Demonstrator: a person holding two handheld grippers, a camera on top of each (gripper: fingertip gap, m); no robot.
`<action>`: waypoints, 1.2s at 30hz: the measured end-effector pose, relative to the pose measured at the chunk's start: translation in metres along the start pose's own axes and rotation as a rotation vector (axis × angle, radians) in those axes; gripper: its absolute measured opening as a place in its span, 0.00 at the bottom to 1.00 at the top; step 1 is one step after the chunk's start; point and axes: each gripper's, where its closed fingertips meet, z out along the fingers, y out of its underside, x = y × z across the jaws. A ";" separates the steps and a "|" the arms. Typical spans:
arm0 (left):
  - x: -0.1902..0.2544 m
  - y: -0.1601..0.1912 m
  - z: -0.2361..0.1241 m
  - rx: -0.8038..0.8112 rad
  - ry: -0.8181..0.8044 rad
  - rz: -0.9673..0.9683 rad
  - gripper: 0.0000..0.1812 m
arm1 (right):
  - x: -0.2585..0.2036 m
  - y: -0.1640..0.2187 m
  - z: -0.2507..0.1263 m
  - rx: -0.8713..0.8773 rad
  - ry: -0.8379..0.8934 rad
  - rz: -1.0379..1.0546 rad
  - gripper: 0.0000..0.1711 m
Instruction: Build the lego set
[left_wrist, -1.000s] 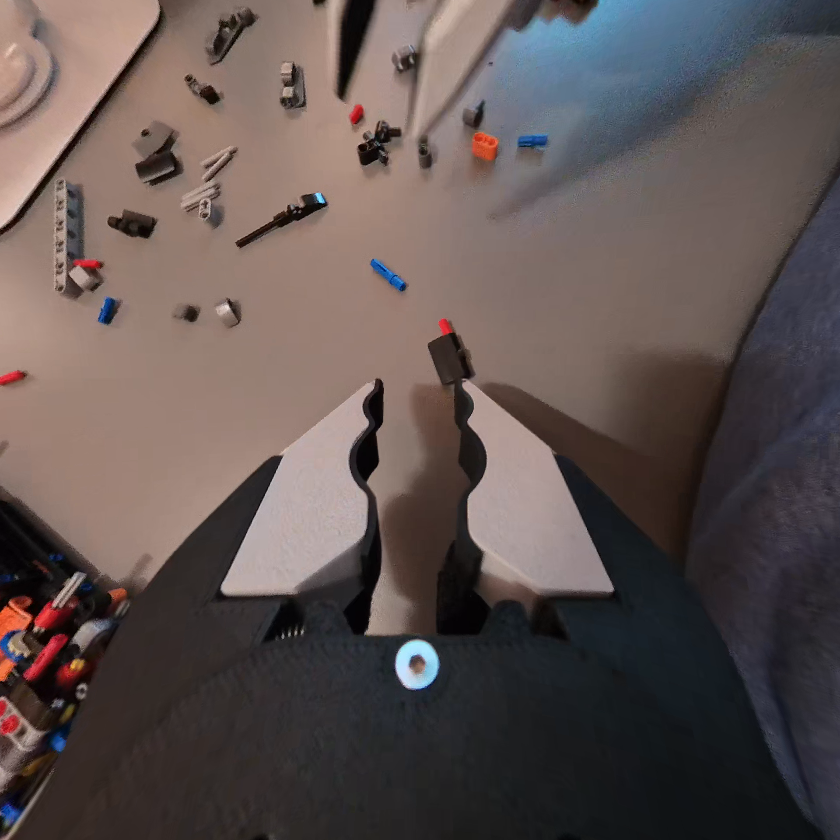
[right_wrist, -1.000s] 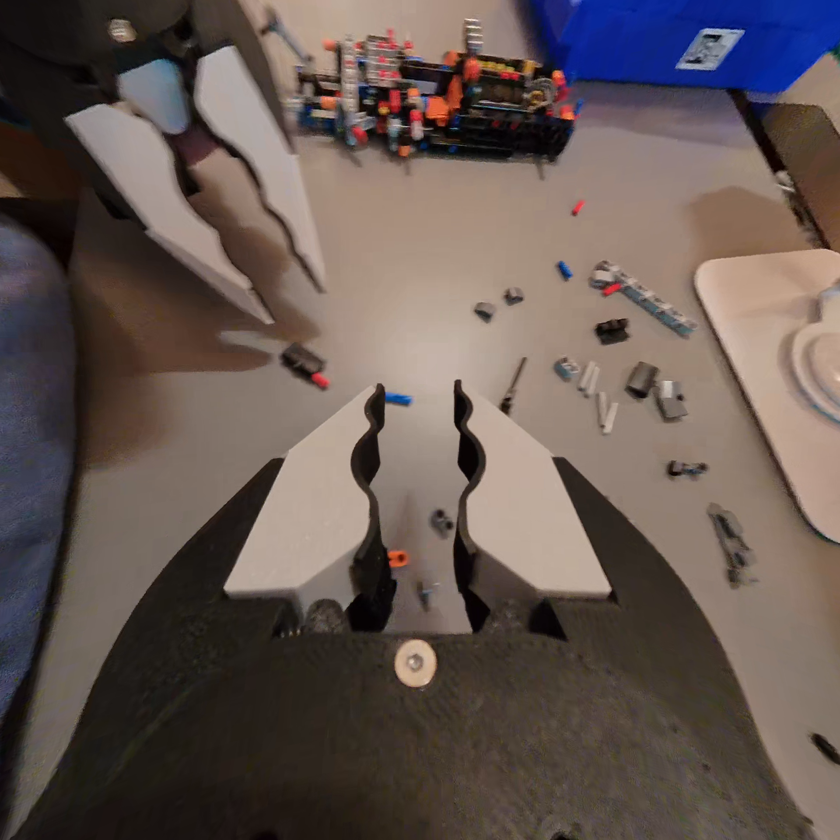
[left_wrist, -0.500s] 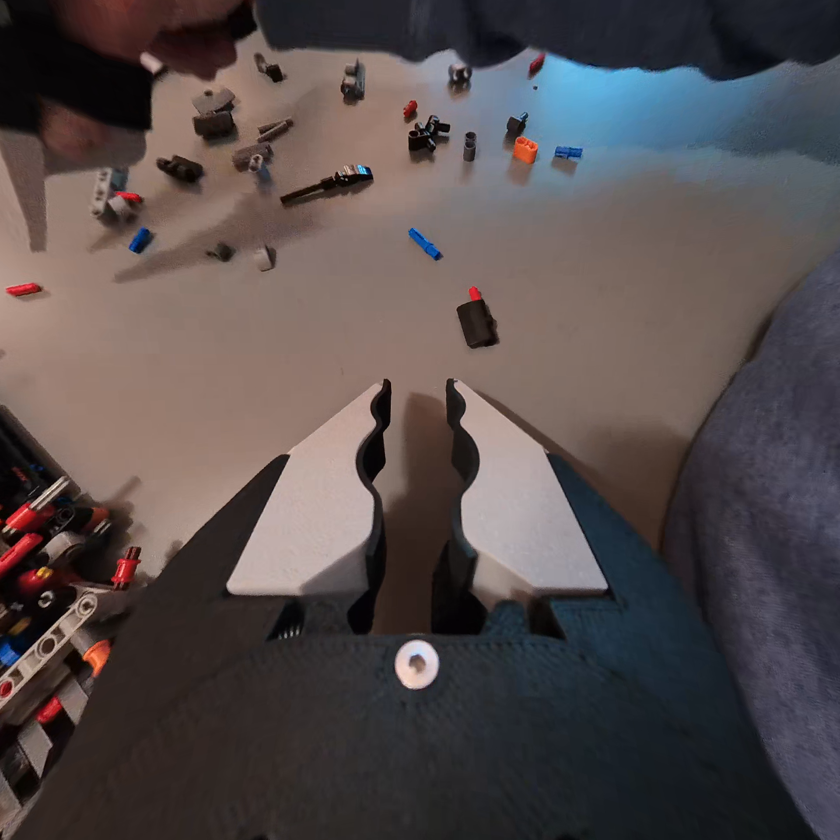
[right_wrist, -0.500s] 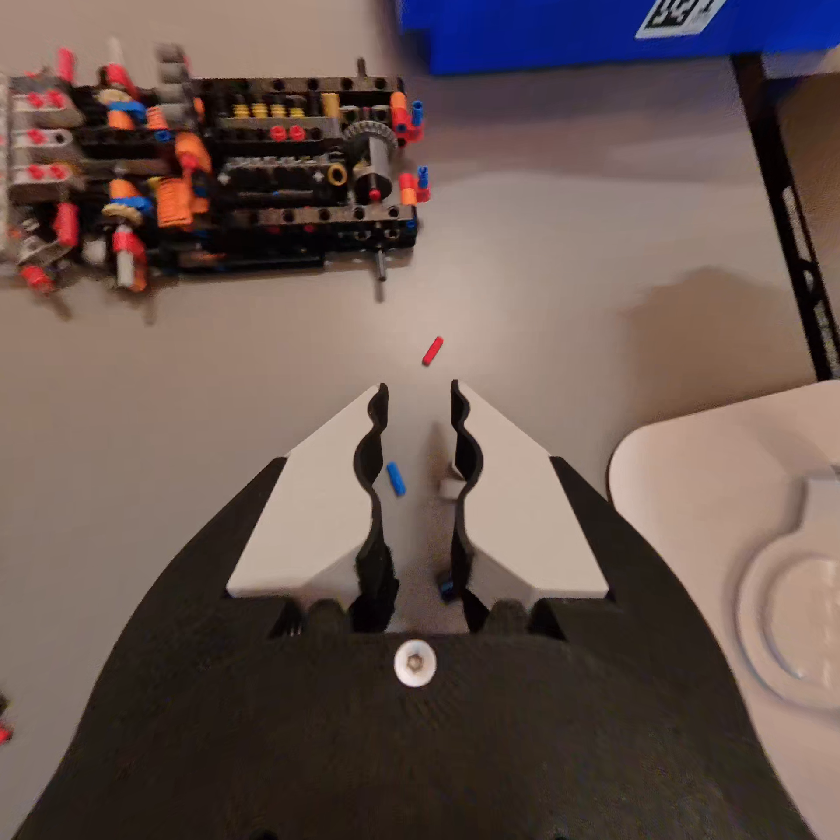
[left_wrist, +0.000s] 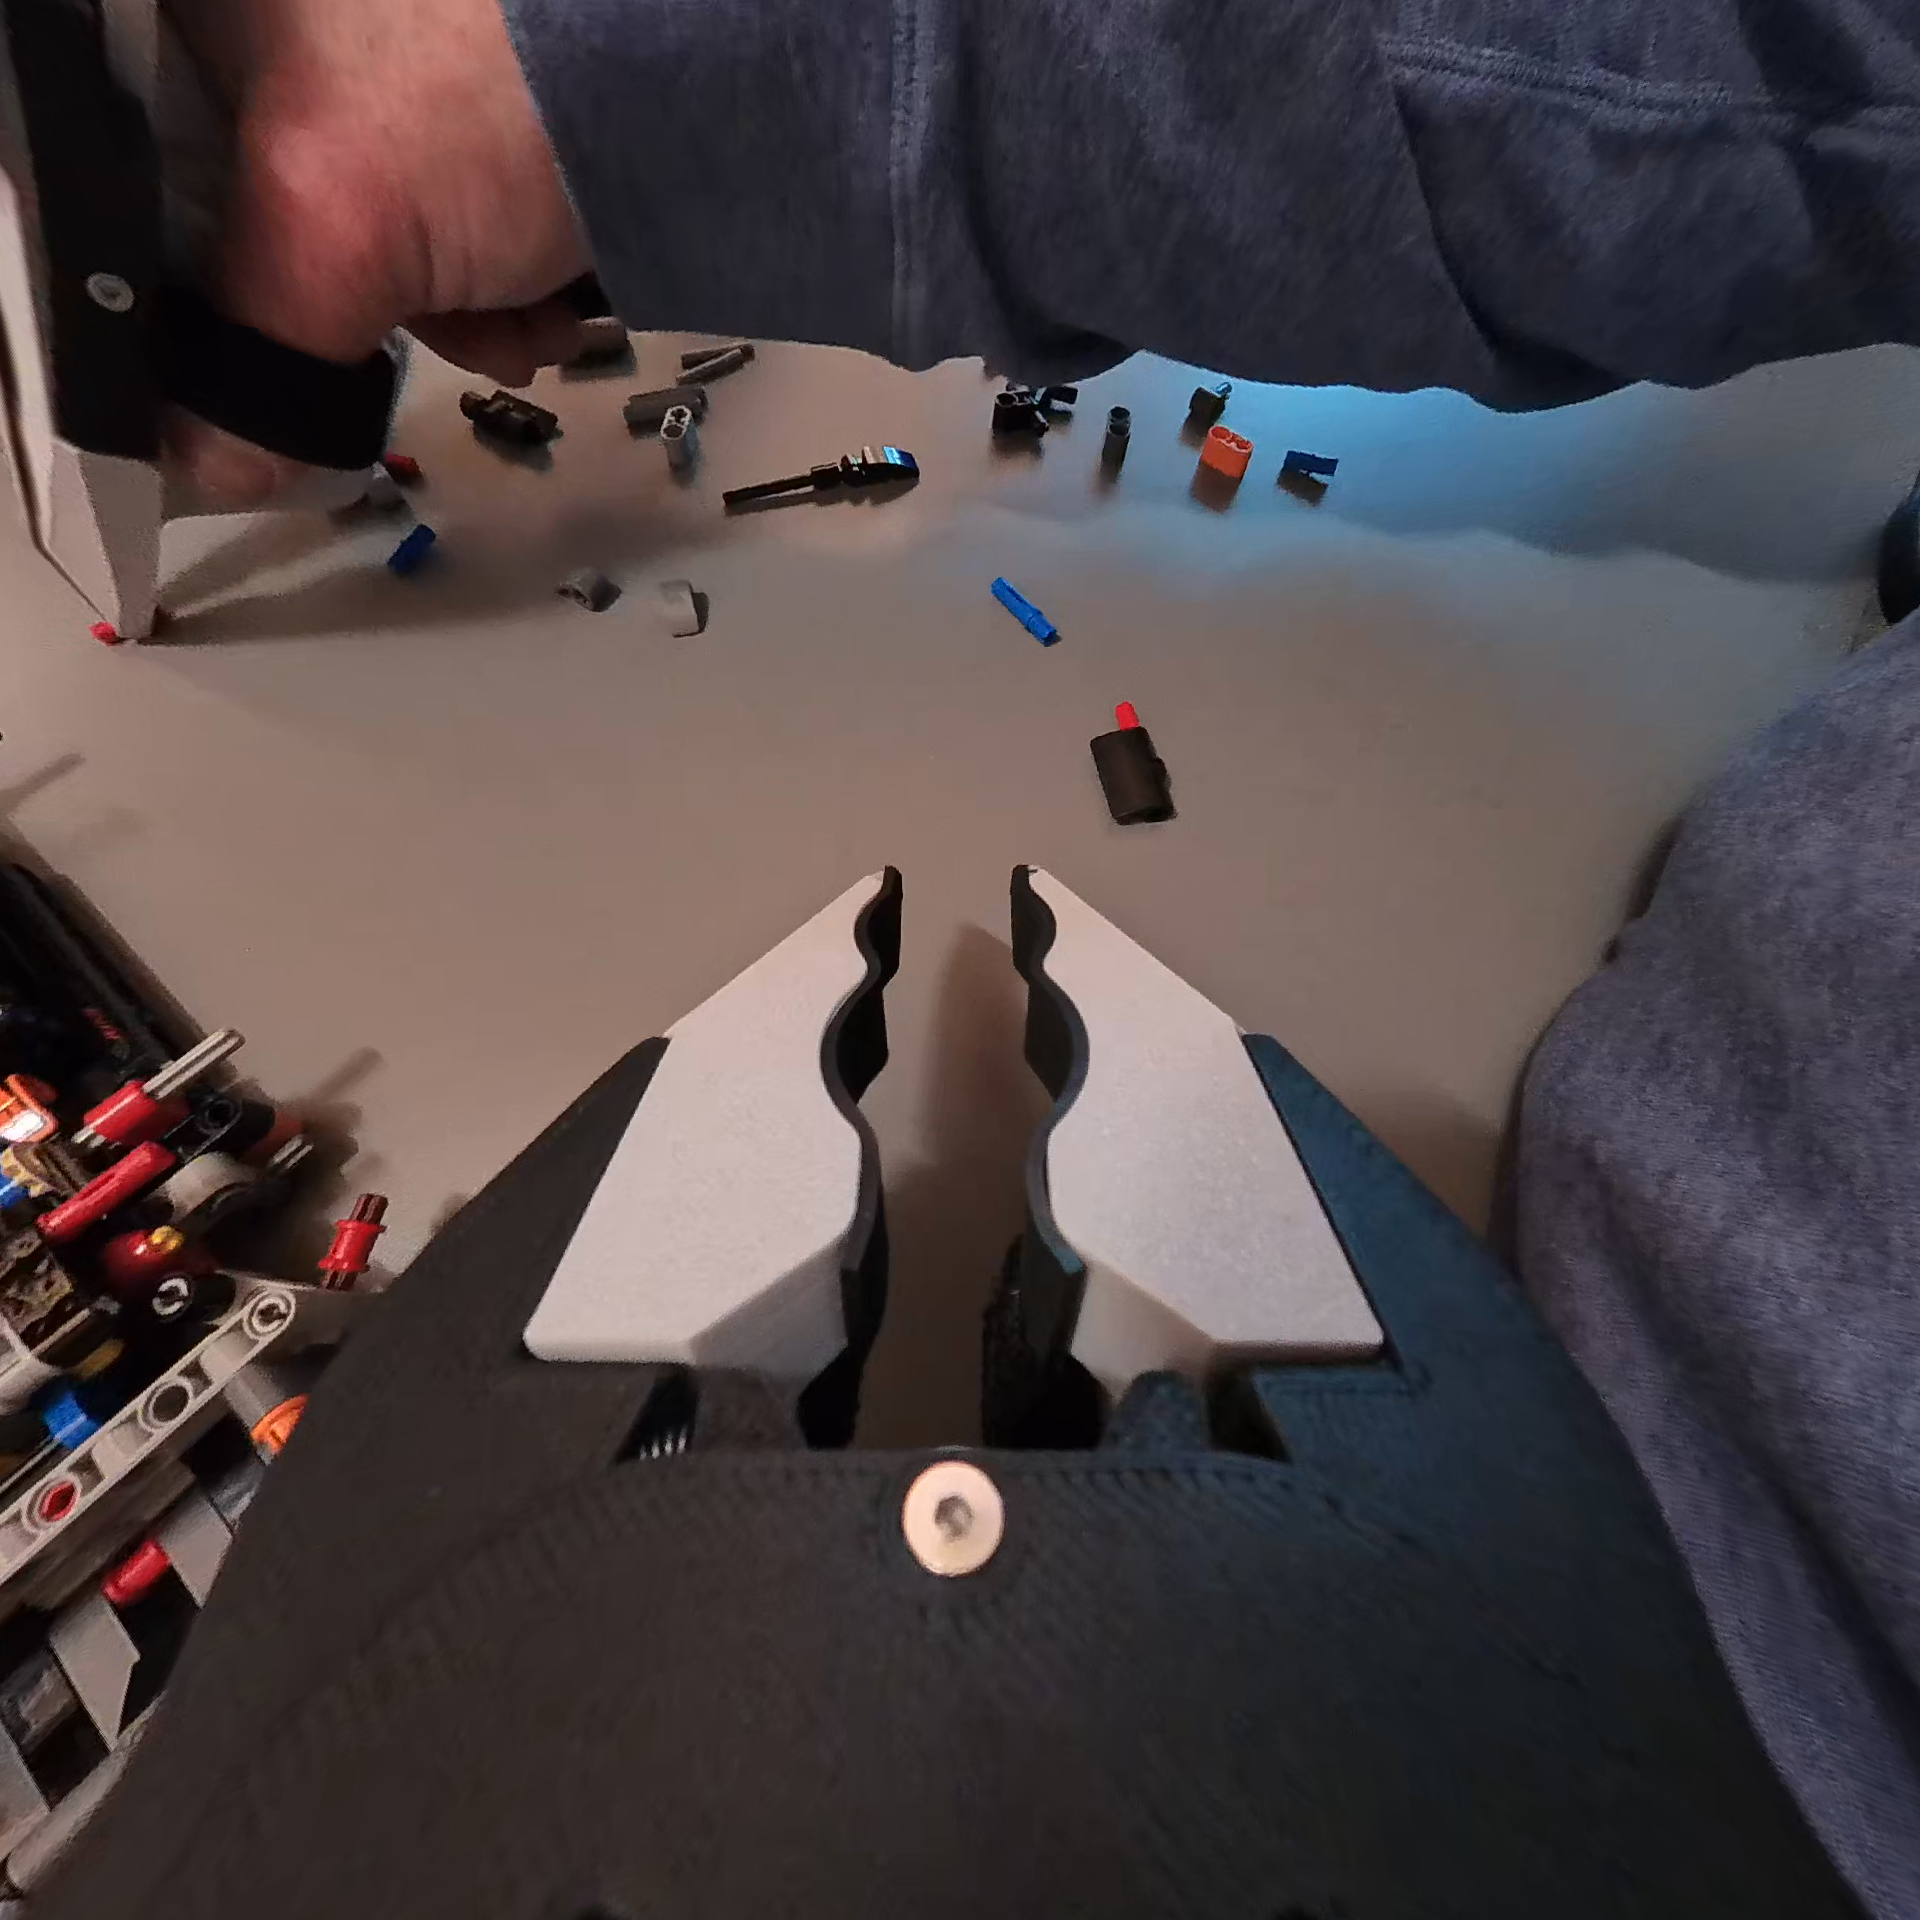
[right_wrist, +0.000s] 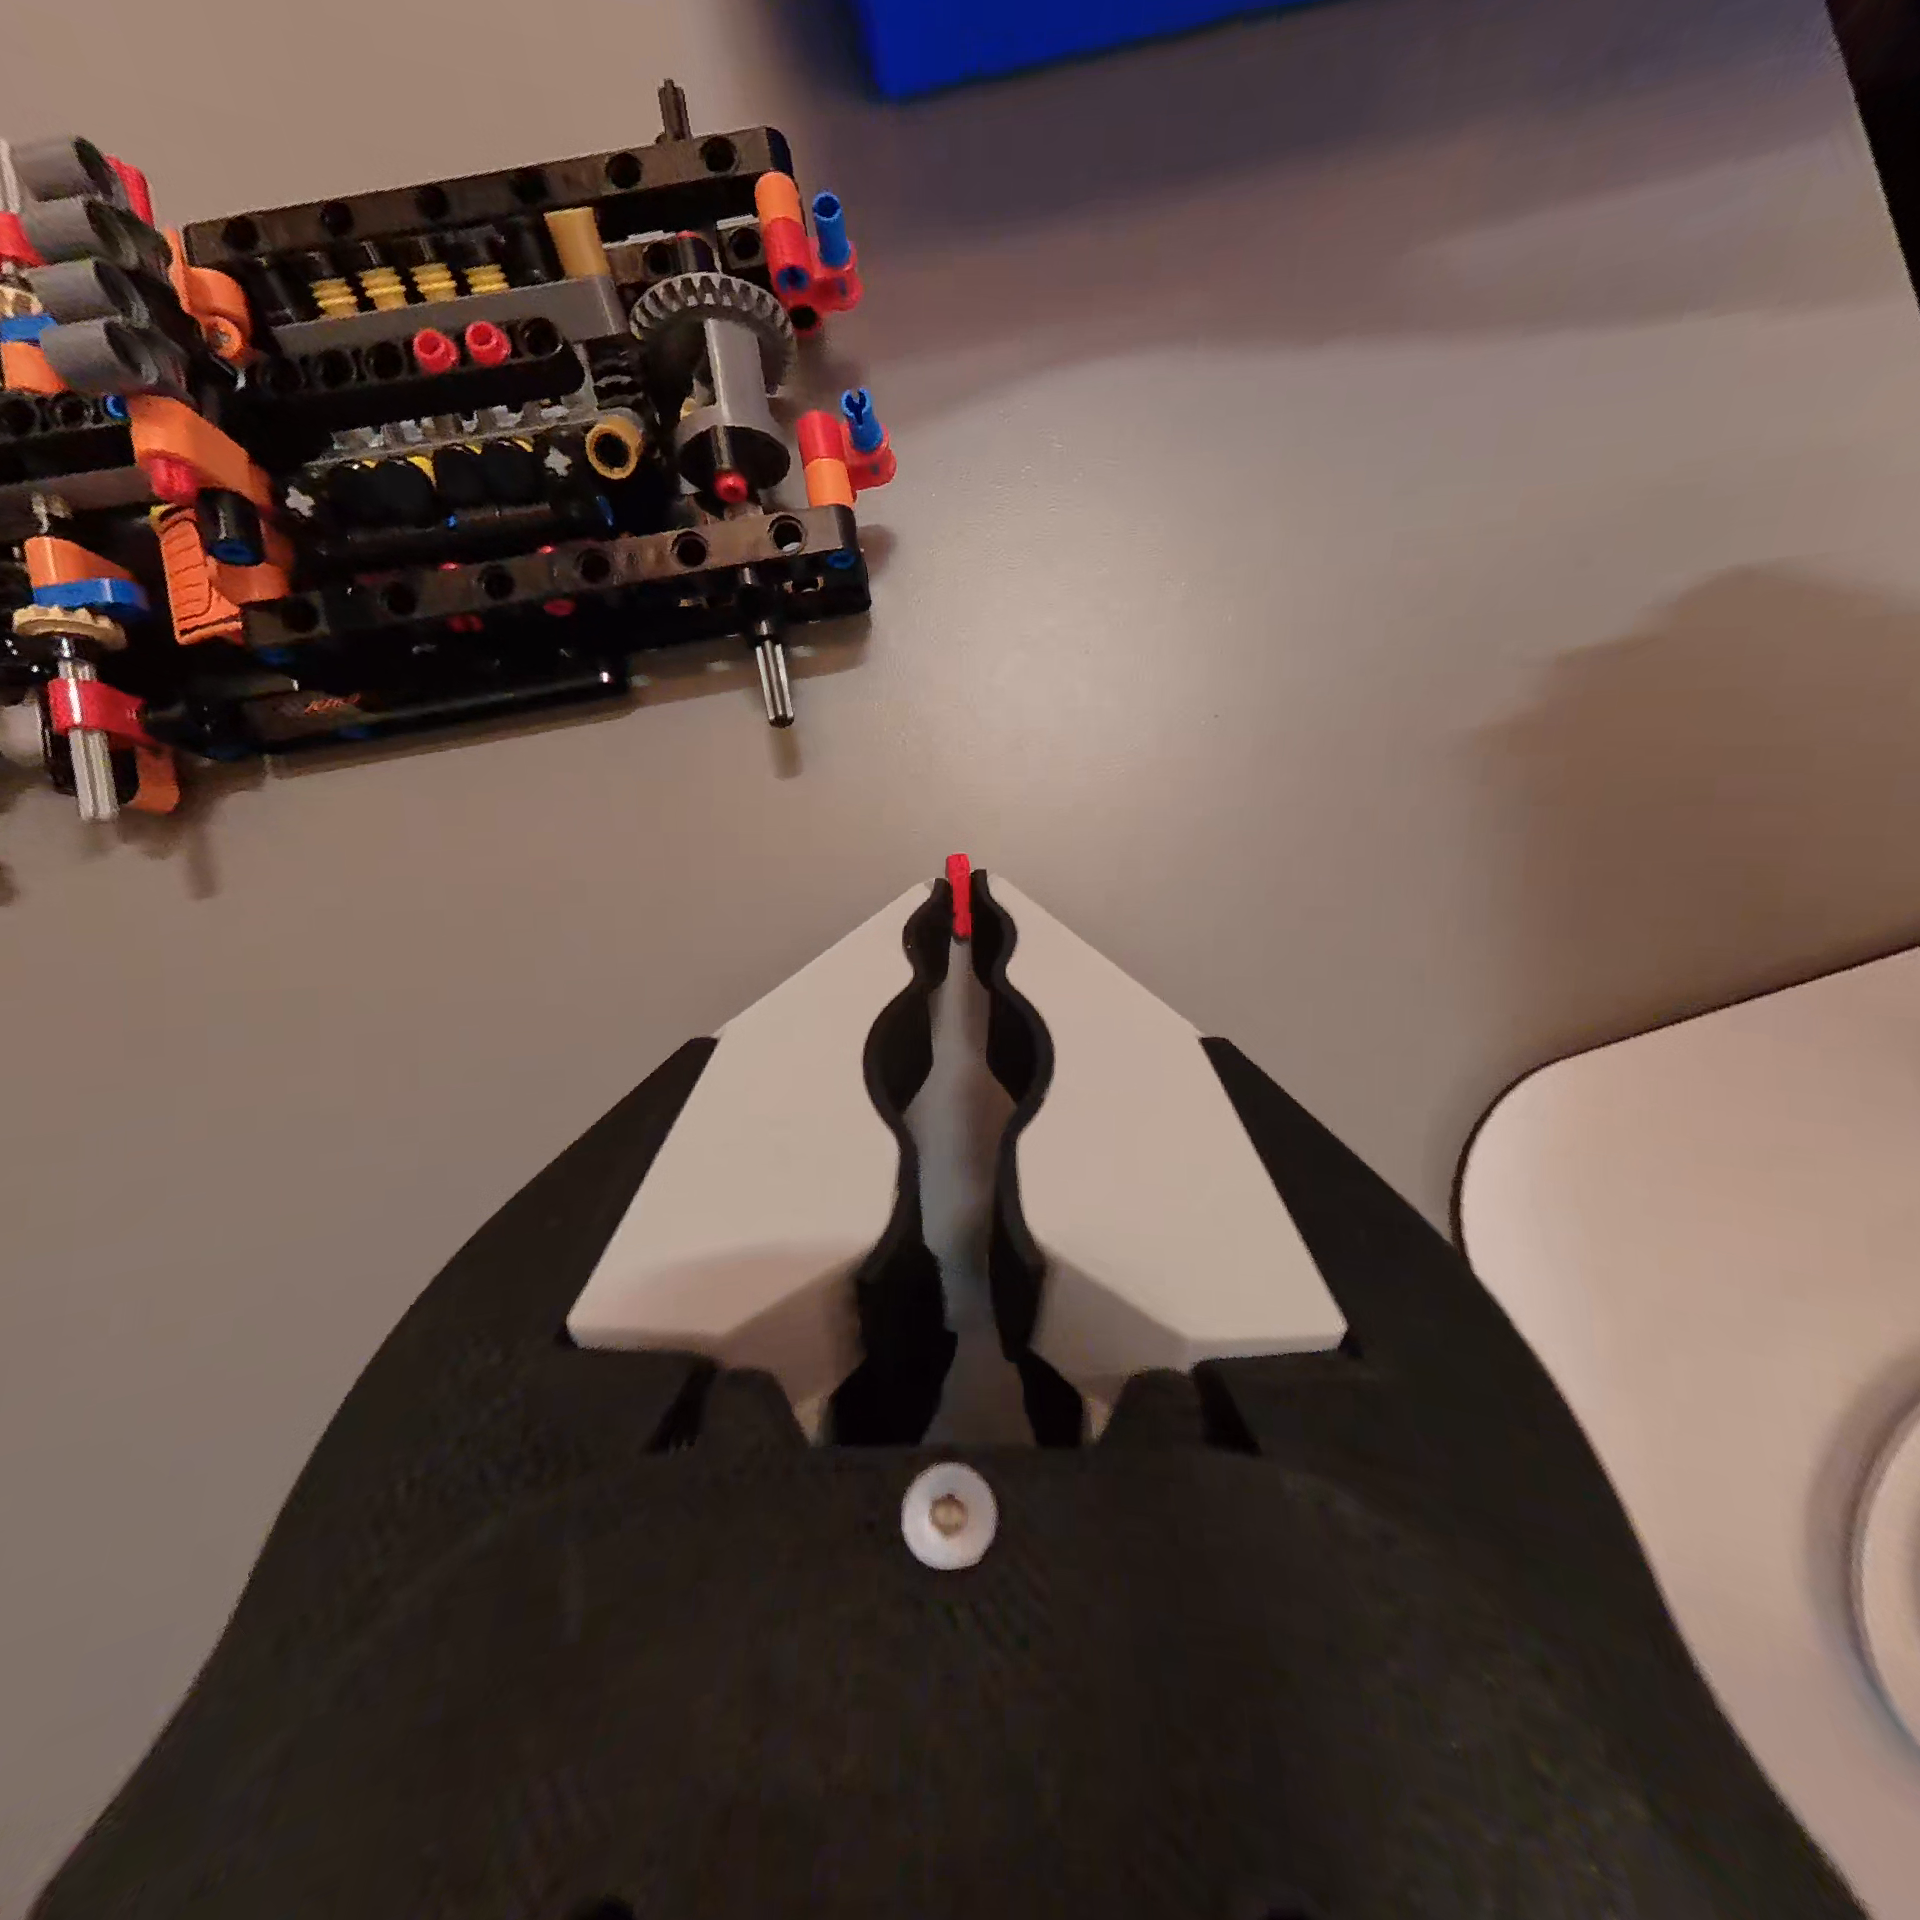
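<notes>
My right gripper (right_wrist: 958, 891) is shut on a small red pin (right_wrist: 957, 894) at its fingertips, low over the grey table. In the left wrist view it shows at the far left (left_wrist: 114, 613), held by a hand, its tips on the red pin (left_wrist: 104, 632). The part-built black, orange and red lego model (right_wrist: 447, 436) lies ahead and to the left of it, and also shows in the left wrist view (left_wrist: 114, 1299). My left gripper (left_wrist: 954, 878) is open and empty above the table. A black connector with a red pin (left_wrist: 1130, 774) lies just ahead and right of it.
Several loose pieces lie across the far table: a blue pin (left_wrist: 1023, 611), a black axle piece (left_wrist: 821, 480), an orange connector (left_wrist: 1226, 455), grey connectors (left_wrist: 681, 605). A blue sleeve (left_wrist: 1143, 177) spans the top. A blue bin (right_wrist: 1039, 42) and a white tray (right_wrist: 1704, 1299) border the right gripper. The gap from one gripper's tips to the other's is roughly 25 cm. My left gripper's tips are some 15 cm from the black axle piece (left_wrist: 821, 480).
My right gripper has moved forward onto the red pin and shut on it. The hand and sleeve have come lower across the left wrist view. My left gripper has stayed open.
</notes>
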 end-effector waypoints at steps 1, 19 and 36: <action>0.000 0.000 0.000 0.002 0.001 -0.006 0.10 | -0.002 0.001 -0.002 0.001 -0.004 -0.008 0.00; -0.012 -0.067 -0.017 0.181 -0.045 -0.017 0.14 | -0.141 0.044 -0.186 0.407 -0.097 -0.147 0.00; 0.041 -0.124 -0.019 0.260 -0.066 0.581 0.14 | -0.184 0.060 -0.225 0.620 -0.691 0.298 0.00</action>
